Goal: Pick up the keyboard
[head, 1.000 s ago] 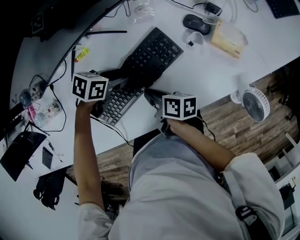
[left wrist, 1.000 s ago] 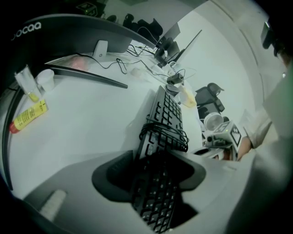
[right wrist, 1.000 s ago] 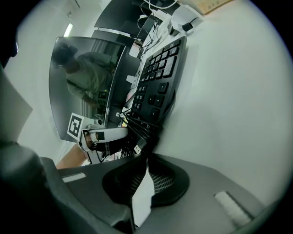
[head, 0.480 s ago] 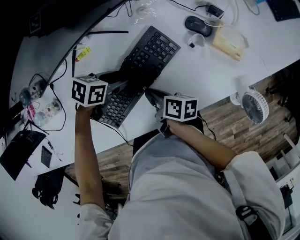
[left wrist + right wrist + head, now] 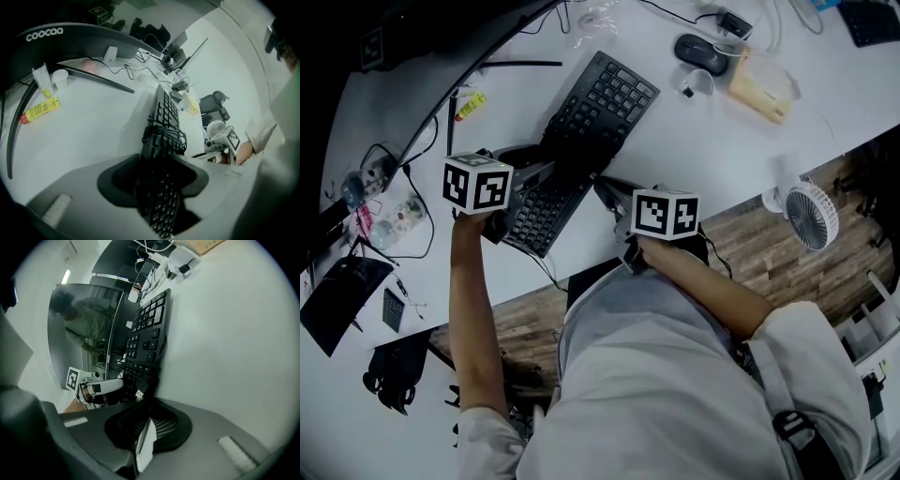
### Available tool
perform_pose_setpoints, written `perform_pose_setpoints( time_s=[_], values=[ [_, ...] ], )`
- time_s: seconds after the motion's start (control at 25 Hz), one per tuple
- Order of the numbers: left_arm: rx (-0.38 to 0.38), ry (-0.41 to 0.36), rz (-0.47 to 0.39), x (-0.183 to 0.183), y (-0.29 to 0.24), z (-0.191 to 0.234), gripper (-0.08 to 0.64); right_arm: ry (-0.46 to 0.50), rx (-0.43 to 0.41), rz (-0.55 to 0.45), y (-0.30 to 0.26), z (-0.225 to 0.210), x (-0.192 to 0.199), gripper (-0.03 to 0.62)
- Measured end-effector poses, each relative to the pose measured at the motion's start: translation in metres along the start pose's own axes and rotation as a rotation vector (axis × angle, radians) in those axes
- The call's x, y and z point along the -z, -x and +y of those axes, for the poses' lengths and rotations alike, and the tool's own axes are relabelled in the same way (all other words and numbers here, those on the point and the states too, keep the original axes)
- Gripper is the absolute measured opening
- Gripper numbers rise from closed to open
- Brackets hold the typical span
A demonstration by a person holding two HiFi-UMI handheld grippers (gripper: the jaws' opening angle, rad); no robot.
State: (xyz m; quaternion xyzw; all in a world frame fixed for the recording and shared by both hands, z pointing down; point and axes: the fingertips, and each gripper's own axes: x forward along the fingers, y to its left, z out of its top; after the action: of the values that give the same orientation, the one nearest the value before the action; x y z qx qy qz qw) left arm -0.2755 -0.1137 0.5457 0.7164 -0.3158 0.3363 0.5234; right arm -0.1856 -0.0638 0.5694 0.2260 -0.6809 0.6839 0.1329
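The black keyboard (image 5: 586, 131) lies diagonally over the white desk (image 5: 712, 141), with its cable (image 5: 164, 133) wound round its middle. My left gripper (image 5: 546, 172) is shut on the keyboard's far long edge near the lower end. In the left gripper view the keyboard (image 5: 161, 154) runs edge-on between the jaws of that gripper (image 5: 159, 187). My right gripper (image 5: 602, 186) is shut on the opposite, near edge. In the right gripper view the keyboard (image 5: 147, 333) rises from that gripper (image 5: 143, 432). Whether the keyboard is off the desk I cannot tell.
A curved monitor (image 5: 441, 37) stands behind the keyboard, with a yellow tube (image 5: 469, 106) at its foot. A mouse (image 5: 698, 52) and a tan packet (image 5: 759, 80) lie at the far right. A small white fan (image 5: 811, 214) sits at the desk's edge. Cables and small items crowd the left.
Both grippers keep their hold on the keyboard. Keyboard and grippers have shifted only slightly in the picture.
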Motion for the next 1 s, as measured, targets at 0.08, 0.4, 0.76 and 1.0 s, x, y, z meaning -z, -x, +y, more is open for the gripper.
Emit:
perform_pose_setpoints(
  time_s=[0.08, 0.4, 0.76, 1.0],
  values=[
    [0.014, 0.019, 0.001, -0.001, 0.002, 0.000, 0.000, -0.003, -0.001, 0.002, 0.000, 0.000, 0.000, 0.000],
    [0.099, 0.085, 0.005, 0.006, 0.003, 0.000, 0.000, -0.006, -0.005, -0.005, 0.001, 0.000, -0.002, -0.002],
    [0.145, 0.142, -0.100, 0.002, 0.012, -0.004, 0.000, -0.012, 0.003, -0.004, 0.001, -0.001, -0.004, -0.005],
    [0.200, 0.148, -0.083, 0.002, 0.014, -0.015, 0.000, -0.020, 0.007, 0.001, 0.000, -0.001, -0.005, -0.006]
  ],
)
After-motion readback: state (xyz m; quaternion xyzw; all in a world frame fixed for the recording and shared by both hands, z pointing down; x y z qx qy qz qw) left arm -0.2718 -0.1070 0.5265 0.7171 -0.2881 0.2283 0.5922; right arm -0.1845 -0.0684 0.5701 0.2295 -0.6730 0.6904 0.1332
